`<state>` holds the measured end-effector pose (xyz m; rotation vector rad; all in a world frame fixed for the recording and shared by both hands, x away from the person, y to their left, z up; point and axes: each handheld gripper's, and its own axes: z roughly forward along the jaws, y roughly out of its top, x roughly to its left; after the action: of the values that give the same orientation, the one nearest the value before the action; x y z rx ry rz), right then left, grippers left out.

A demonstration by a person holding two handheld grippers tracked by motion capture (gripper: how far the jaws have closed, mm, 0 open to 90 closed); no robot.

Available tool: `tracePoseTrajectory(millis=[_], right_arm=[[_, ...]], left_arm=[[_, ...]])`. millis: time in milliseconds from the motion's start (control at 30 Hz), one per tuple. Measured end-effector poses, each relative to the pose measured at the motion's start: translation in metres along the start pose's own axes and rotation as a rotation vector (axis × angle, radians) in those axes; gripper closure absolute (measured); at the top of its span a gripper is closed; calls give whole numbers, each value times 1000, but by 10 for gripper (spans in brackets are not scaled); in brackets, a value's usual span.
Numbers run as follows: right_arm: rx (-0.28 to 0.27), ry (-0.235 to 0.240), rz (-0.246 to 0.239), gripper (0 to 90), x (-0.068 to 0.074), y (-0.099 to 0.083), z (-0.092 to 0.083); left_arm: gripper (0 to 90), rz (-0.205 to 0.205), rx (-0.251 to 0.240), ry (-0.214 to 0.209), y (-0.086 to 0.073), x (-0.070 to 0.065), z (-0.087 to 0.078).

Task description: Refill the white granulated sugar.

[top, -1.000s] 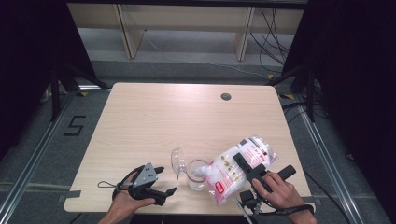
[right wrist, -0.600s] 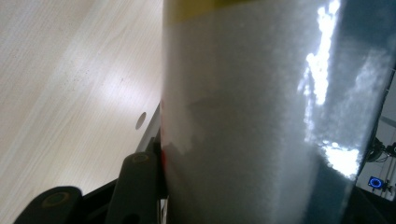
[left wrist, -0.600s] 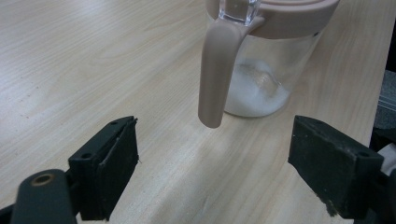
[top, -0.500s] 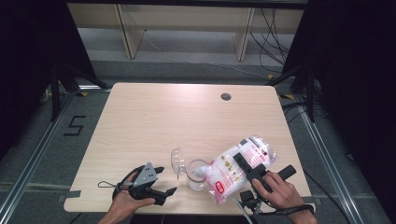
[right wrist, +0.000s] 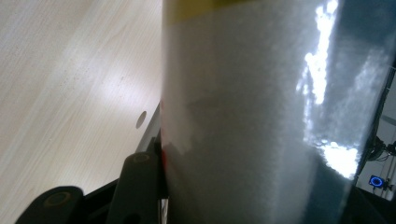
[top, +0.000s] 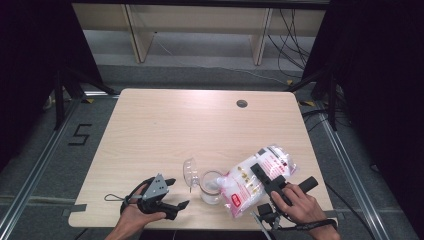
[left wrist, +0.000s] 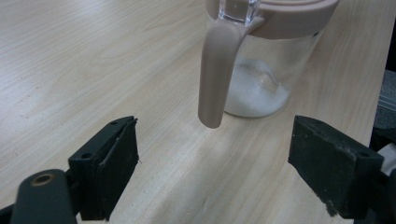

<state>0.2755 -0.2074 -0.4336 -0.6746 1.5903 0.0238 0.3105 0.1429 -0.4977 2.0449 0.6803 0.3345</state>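
A clear jar (top: 211,186) with a beige rim and handle (left wrist: 215,70) stands near the table's front edge, its hinged lid (top: 190,172) flipped open to the left. White grains lie in its bottom (left wrist: 254,91). A clear bag of white grains (top: 255,179) with red print is tipped toward the jar's mouth, and my right gripper (top: 269,186) is shut on it; the bag (right wrist: 261,116) presses close against the right gripper view. My left gripper (top: 175,195) rests on the table left of the jar, open, its jaws wide apart with nothing between them.
The light wooden table (top: 175,130) has a small round cable hole (top: 242,103) at the back right. Black curtains and shelving legs stand beyond the far edge. A floor mark "5" (top: 80,135) lies to the left.
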Motion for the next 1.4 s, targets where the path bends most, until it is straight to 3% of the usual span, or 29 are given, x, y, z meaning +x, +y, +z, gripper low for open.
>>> tracePoseTrajectory(millis=[33, 67, 167, 300, 433, 533, 667, 1400], right_arm=[[8, 10, 12, 590, 1, 0, -1], [11, 12, 16, 591, 1, 0, -1], [7, 12, 18, 591, 1, 1, -1], [4, 3, 15, 592, 1, 2, -1], [11, 10, 13, 592, 1, 1, -1], [4, 7, 0, 593, -1, 1, -1], [12, 7, 14, 593, 1, 0, -2], [-2, 3, -9, 595, -2, 1, -1]], left_arm=[[154, -21, -18, -10, 0, -2, 1], [154, 2, 2, 0, 0, 0, 0], [154, -14, -10, -4, 0, -2, 1], [154, 4, 0, 1, 0, 0, 0], [154, -22, -19, -11, 0, -2, 1], [154, 1, 1, 0, 0, 0, 0], [154, -22, -20, -10, 0, -2, 1], [154, -8, -13, -7, 0, -1, 0]])
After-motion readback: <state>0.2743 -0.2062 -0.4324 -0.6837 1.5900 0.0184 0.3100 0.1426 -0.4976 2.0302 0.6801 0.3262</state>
